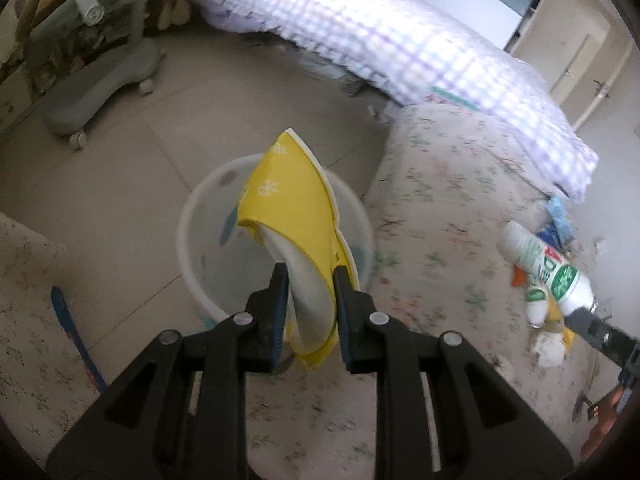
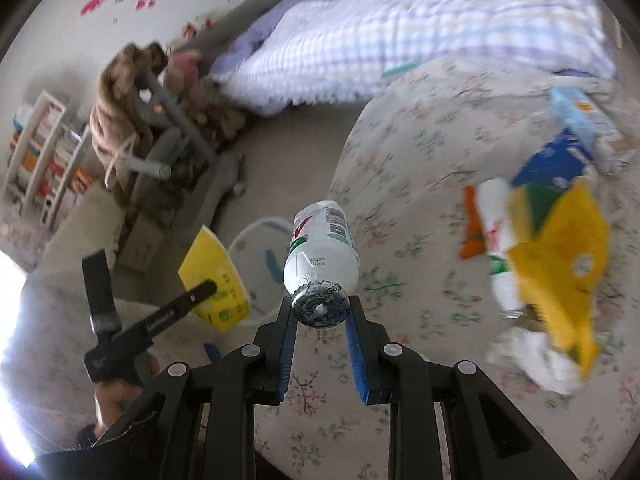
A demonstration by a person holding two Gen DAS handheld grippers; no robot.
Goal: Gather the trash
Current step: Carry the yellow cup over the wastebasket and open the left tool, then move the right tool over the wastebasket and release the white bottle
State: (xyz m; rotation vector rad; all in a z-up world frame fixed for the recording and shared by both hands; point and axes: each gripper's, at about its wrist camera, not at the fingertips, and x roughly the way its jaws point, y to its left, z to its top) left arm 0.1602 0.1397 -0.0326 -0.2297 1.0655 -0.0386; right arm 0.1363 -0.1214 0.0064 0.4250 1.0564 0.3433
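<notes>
My left gripper (image 1: pixel 310 276) is shut on a folded yellow paper plate (image 1: pixel 292 204) with white snowflakes and holds it over the white trash bin (image 1: pixel 192 220) on the floor. My right gripper (image 2: pixel 320 304) is shut on the base of a white plastic bottle (image 2: pixel 322 248) with a green and red label, above the flowered bed cover. In the right wrist view the left gripper (image 2: pixel 206 286), the plate (image 2: pixel 216 276) and the bin (image 2: pixel 256 236) show at left. In the left wrist view the bottle (image 1: pixel 548 268) shows at right.
More trash lies on the flowered cover (image 2: pixel 400 160): a yellow wrapper (image 2: pixel 560 256), a second bottle (image 2: pixel 496 240), blue packaging (image 2: pixel 552 160), crumpled white paper (image 2: pixel 536 356). A checked quilt (image 1: pixel 380 32) lies behind. A grey wheeled chair (image 1: pixel 100 84) stands on the tile floor. A blue strip (image 1: pixel 76 340) lies at left.
</notes>
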